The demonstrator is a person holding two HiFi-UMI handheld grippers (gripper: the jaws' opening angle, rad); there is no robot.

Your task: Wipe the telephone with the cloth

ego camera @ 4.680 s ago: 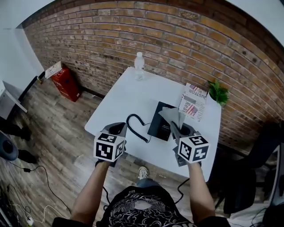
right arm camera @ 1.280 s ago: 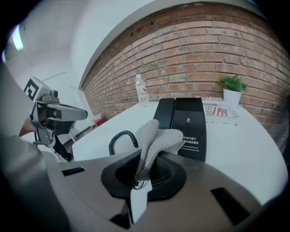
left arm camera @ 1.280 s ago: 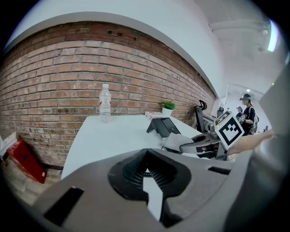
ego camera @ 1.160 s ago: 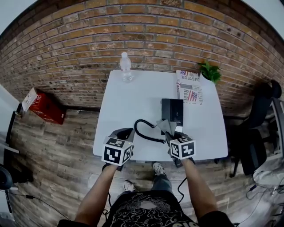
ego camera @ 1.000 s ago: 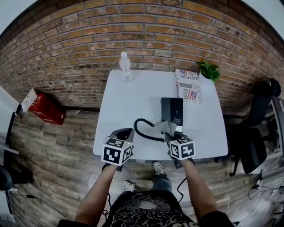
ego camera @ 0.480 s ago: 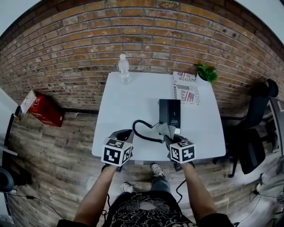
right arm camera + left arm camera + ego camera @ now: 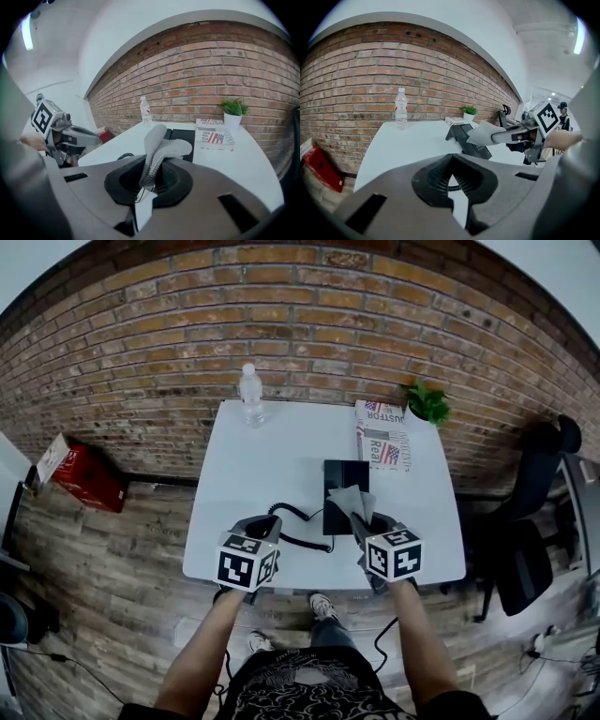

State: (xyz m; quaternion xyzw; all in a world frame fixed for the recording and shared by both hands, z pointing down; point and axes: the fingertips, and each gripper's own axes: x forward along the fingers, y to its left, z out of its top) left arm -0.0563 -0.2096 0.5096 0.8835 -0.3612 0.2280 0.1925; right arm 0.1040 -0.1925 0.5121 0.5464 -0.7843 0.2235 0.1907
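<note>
While my right gripper (image 7: 360,519) clamps the cloth (image 7: 348,500), the telephone (image 7: 342,472) lies just ahead, its length running away from me.

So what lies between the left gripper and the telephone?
Only the coiled black cord, lying on the white table between the left gripper and the telephone. The head view shows it.

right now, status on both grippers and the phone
Left gripper shut, empty, at near table edge. Right gripper shut on cloth, held over telephone's near end. Coiled cord lies between grippers; bottle, magazine, plant at far side.
</note>
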